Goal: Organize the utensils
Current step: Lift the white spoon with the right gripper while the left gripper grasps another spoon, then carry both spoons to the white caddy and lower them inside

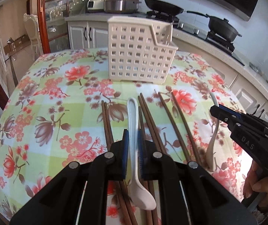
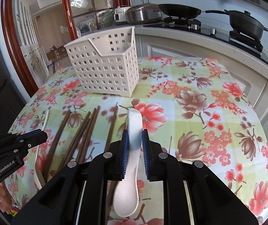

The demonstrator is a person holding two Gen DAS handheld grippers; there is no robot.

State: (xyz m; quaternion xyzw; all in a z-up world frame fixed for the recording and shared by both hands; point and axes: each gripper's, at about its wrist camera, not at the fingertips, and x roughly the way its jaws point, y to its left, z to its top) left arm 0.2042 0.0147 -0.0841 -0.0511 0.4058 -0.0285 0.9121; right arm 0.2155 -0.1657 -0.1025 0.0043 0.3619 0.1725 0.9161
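My left gripper [image 1: 133, 140] is shut on a white ceramic spoon [image 1: 134, 116], handle pointing away. My right gripper [image 2: 134, 140] is shut on a second white spoon [image 2: 134, 123], handle forward; this gripper also shows in the left wrist view [image 1: 215, 109] at the right. The left gripper shows in the right wrist view [image 2: 40, 135] at the left. Several brown wooden chopsticks [image 1: 152, 120] lie on the floral tablecloth [image 1: 59, 103] between the spoons; they also show in the right wrist view [image 2: 85, 129]. A cream perforated utensil holder [image 1: 139, 50] stands beyond them, also in the right wrist view [image 2: 105, 63].
The table's far edge meets a kitchen counter [image 1: 218, 45] with a gas stove, two black pans [image 1: 163, 7] and cookers [image 1: 120, 2]. A wood-framed glass door [image 1: 42, 15] stands at the back left. Bare tablecloth [image 2: 208, 112] spreads to the right.
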